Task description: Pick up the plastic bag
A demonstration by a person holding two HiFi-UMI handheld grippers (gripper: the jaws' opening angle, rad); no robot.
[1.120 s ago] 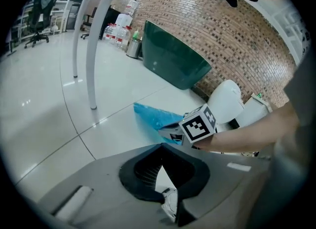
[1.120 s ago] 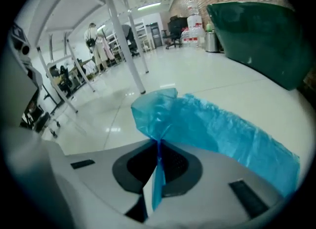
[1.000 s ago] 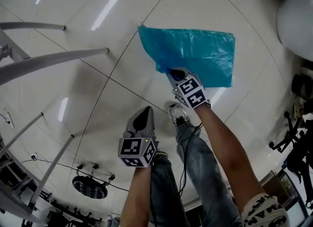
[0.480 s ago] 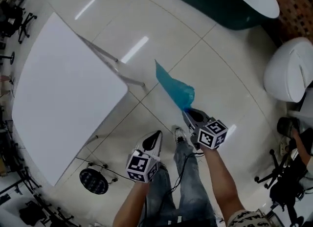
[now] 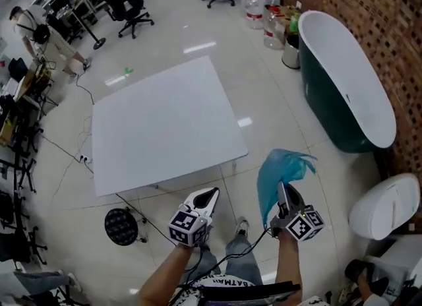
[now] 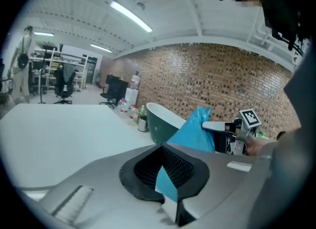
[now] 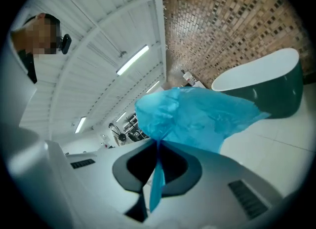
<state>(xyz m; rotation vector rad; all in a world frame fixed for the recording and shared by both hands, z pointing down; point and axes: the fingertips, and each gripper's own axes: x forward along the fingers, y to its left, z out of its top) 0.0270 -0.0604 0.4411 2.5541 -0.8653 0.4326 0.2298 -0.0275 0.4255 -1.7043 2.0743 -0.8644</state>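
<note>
Right gripper [image 5: 283,190] is clamped on the one blue plastic bag [image 5: 280,168]. Its two jaws are pressed together with a pinched strip of the film running down through the hollow between them. The rest of the bag bunches up beyond the tips, clear of the floor [image 5: 277,110]. Left gripper [image 5: 212,194] is beside it and apart from the bag, its jaws meeting at the tips. A sliver of blue shows in their hollow, and I cannot tell what it is. In the head view the bag hangs between the corner of one white table [image 5: 165,126] on the left and one dark green bathtub [image 5: 343,80] on the right, which stands along a brick wall [image 5: 369,1]. Below the tub sits a white rounded shell [image 5: 382,212]; what it is cannot be made out. One black round base [image 5: 122,227] lies on the floor by the near table edge, with a cable [image 5: 66,159] trailing past it. Two black office chairs [image 5: 132,1] stand at the far end, near some water bottles [image 5: 254,1] and a bin [image 5: 290,53]. One person [image 5: 49,41] stands at the far left. The wearer's shoe [image 5: 242,225] shows between the two grippers.
</note>
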